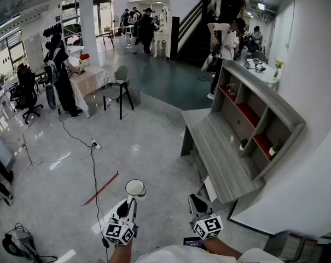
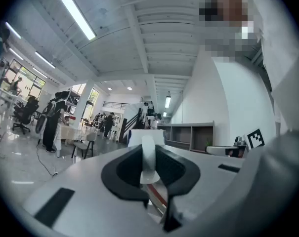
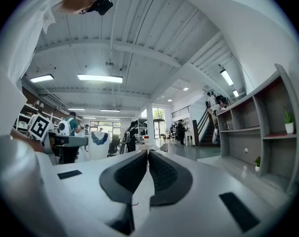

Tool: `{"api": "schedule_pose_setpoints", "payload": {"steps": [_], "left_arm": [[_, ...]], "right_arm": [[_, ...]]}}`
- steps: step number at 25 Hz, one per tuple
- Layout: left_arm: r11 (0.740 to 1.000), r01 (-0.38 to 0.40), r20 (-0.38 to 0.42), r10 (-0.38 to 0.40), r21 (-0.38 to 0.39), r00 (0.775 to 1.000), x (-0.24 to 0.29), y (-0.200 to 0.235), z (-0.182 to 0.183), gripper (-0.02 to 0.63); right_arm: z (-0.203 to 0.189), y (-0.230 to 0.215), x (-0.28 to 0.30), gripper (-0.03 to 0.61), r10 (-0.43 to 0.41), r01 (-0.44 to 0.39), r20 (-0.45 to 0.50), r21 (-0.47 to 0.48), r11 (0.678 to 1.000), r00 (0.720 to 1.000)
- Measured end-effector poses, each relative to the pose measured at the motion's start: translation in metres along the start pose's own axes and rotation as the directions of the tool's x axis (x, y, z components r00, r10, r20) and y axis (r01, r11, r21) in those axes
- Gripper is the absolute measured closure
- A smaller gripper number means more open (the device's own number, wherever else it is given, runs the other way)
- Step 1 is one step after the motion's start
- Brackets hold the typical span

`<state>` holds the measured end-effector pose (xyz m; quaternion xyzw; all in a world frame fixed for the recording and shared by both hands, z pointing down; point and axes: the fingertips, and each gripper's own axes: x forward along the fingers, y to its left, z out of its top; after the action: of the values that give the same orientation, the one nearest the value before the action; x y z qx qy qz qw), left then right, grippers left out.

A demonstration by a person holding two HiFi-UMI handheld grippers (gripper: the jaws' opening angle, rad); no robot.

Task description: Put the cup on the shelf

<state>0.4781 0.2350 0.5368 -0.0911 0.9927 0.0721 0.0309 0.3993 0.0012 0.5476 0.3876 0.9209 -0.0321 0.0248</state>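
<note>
Glossy grey floor (image 1: 154, 141) noted, crossed by a black cable (image 1: 92, 171) and a red tape strip (image 1: 101, 188). A grey wooden shelf unit (image 1: 247, 122) is set against the white wall (image 1: 318, 64) at right. A white column (image 1: 88, 21), a cloth-covered table (image 1: 91, 80) and a grey chair (image 1: 120, 75) are seen at left, a dark staircase (image 1: 195, 26) behind. Windows (image 1: 6, 48) are placed far left. Ceiling strip lights (image 2: 76, 13) are lit.

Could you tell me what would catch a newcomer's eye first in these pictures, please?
The white cup pinched in the left gripper, low in the head view. To the right stands the grey, red-lined shelf with small plants; the right gripper is shut and empty.
</note>
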Motion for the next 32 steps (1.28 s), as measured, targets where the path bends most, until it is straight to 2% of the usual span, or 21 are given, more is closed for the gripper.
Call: {"api": "schedule_pose_setpoints", "payload": {"steps": [6, 12, 18, 32], "left_arm": [[1.000, 0.004, 0.005, -0.004, 0.012, 1.000, -0.007, -0.026, 0.009, 0.554], [1.000, 0.020, 0.008, -0.020, -0.002, 1.000, -0.008, -0.045, 0.009, 0.554], [1.000, 0.028, 0.015, -0.028, -0.009, 1.000, -0.008, -0.057, 0.012, 0.554], [0.999, 0.042, 0.032, -0.041, -0.008, 0.999, -0.002, -0.084, 0.017, 0.554]], "right_arm": [[0.024, -0.018, -0.026, 0.540, -0.026, 0.027, 0.039, -0.039, 0.999, 0.999], [0.013, -0.028, -0.050, 0.538, -0.039, 0.039, 0.005, -0.022, 0.999, 0.999], [0.024, -0.041, -0.065, 0.538, -0.070, 0.070, 0.031, -0.002, 0.998, 0.997], [0.024, -0.061, -0.084, 0.538, -0.078, 0.077, 0.034, 0.017, 0.997, 0.996]]}}
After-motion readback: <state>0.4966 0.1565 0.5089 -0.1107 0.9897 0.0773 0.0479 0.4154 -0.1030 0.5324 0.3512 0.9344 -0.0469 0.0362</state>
